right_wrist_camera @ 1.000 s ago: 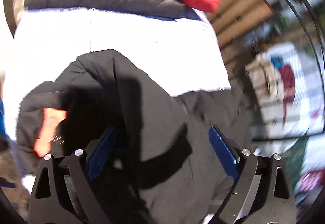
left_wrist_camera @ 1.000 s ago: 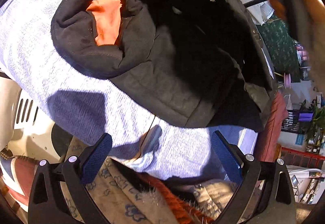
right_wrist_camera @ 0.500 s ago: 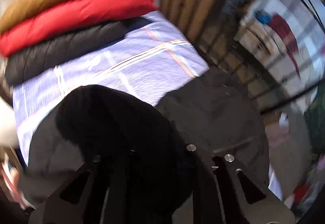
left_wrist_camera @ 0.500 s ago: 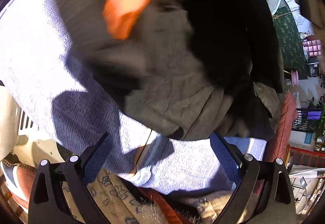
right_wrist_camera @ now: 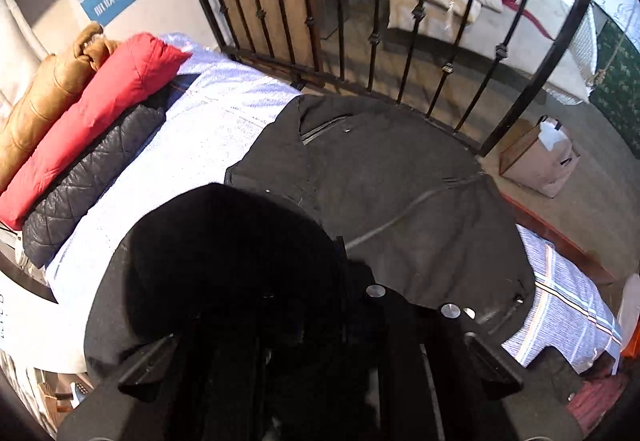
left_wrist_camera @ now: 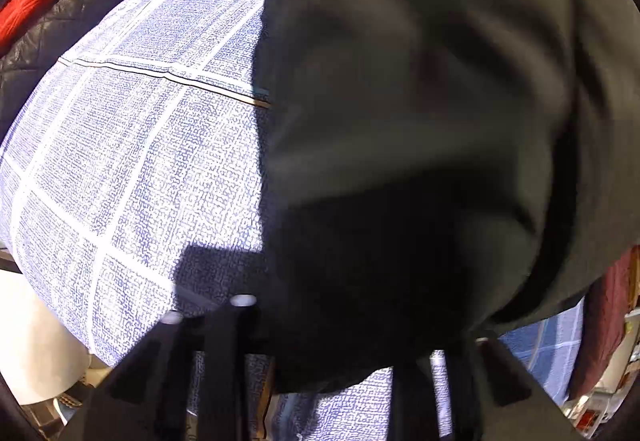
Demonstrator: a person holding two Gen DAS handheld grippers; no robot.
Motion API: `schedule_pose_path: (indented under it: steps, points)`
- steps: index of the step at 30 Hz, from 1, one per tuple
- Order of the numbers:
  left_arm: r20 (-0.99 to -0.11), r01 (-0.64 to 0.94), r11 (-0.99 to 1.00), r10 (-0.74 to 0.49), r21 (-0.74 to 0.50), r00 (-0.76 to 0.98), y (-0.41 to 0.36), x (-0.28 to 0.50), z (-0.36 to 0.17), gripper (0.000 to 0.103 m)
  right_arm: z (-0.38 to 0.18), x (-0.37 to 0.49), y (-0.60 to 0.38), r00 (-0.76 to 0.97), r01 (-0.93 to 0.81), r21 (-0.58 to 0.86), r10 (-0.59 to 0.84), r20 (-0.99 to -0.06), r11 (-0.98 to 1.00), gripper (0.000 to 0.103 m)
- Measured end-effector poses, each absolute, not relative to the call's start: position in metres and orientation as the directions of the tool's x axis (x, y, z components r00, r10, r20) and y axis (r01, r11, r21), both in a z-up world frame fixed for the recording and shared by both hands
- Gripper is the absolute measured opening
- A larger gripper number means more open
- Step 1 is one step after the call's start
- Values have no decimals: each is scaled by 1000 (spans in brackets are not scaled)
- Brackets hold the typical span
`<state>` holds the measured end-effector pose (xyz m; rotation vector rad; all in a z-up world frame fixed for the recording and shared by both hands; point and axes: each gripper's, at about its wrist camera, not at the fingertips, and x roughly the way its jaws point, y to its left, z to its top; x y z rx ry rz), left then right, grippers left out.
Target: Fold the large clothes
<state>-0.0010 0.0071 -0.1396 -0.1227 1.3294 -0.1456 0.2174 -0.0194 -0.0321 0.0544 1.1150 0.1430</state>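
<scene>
A dark jacket [right_wrist_camera: 380, 201] is spread across the bed [left_wrist_camera: 132, 145], its far hem at the railing-side edge. Both grippers, left [left_wrist_camera: 320, 353] and right [right_wrist_camera: 320, 321], are clamped on gathered jacket cloth (presumably for a fold), fingers pinching it.

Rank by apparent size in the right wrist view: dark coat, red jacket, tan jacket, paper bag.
1. dark coat, far the largest, though nearest the camera.
2. red jacket.
3. tan jacket; partly cut off at the frame edge, so unsure.
4. paper bag, smallest.
</scene>
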Motion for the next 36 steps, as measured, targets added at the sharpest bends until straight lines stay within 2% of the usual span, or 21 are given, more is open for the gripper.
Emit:
schedule_pose_path:
  steps: [4, 9, 11, 15, 16, 18, 19, 20, 21, 22, 23, 26, 28, 29, 31, 34, 35, 36]
  points:
    - [-939, 22, 978, -207, -209, 274, 21, 7, -117, 7, -2, 190, -44, 492, -59, 161, 169, -854, 985, 7]
    - [-836, -15, 946, -278, -323, 473, 65, 22, -27, 5, 66, 135, -65, 634, -78, 137, 155, -757, 987, 5]
    - [-795, 22, 951, -270, -308, 544, 70, 29, 13, 5, 98, 112, -69, 694, -87, 112, 141, -706, 990, 0]
    - [-677, 129, 958, -272, -255, 683, 77, 33, 106, 4, 196, 47, -81, 864, -118, 30, 118, -490, 993, 0]
    - [-654, 159, 959, -278, -236, 703, 75, 36, 125, 4, 219, 35, -86, 881, -105, 6, 96, -464, 994, 0]
    - [-633, 185, 961, -275, -206, 724, 65, 39, 147, 4, 228, 34, -93, 843, -141, 20, 131, -522, 990, 0]
    - [-633, 191, 958, -284, -213, 720, 64, 37, 150, 4, 221, 36, -98, 819, -142, 37, 138, -558, 989, 1]
    - [-635, 201, 953, -301, -226, 711, 63, 41, 149, 4, 213, 35, -101, 821, -105, 32, 105, -561, 994, 5]
    - [-645, 207, 953, -303, -222, 701, 59, 45, 146, 4, 197, 31, -106, 823, -51, 29, 58, -565, 998, 15]
    - [-658, 208, 952, -304, -223, 689, 54, 43, 139, 4, 173, 32, -110, 799, -26, 45, 48, -600, 999, 68]
    - [-670, 205, 949, -314, -240, 672, 53, 42, 130, 4, 151, 30, -113, 771, -15, 57, 48, -635, 998, 94]
    - [-708, 173, 951, -305, -255, 637, 63, 44, 103, 4, 71, 31, -112, 669, 1, 23, 17, -743, 1000, 94]
    - [-718, 160, 952, -302, -260, 627, 73, 44, 94, 4, 21, 32, -95, 624, -45, -148, -88, -776, 988, 94]
    - [-721, 156, 952, -300, -262, 625, 78, 45, 93, 4, -7, 32, -81, 618, -103, -275, -155, -771, 956, 94]
    - [-723, 147, 953, -296, -264, 624, 85, 46, 92, 4, -46, 30, -53, 637, -238, -420, -186, -748, 875, 93]
    - [-723, 131, 951, -298, -279, 623, 91, 49, 93, 4, -85, 37, -22, 690, -367, -572, -197, -696, 734, 91]
    - [-725, 124, 951, -296, -282, 622, 92, 49, 92, 4, -87, 41, -16, 709, -374, -611, -210, -673, 698, 86]
    - [-726, 117, 952, -293, -284, 622, 93, 50, 91, 4, -89, 49, -7, 734, -381, -641, -204, -648, 666, 85]
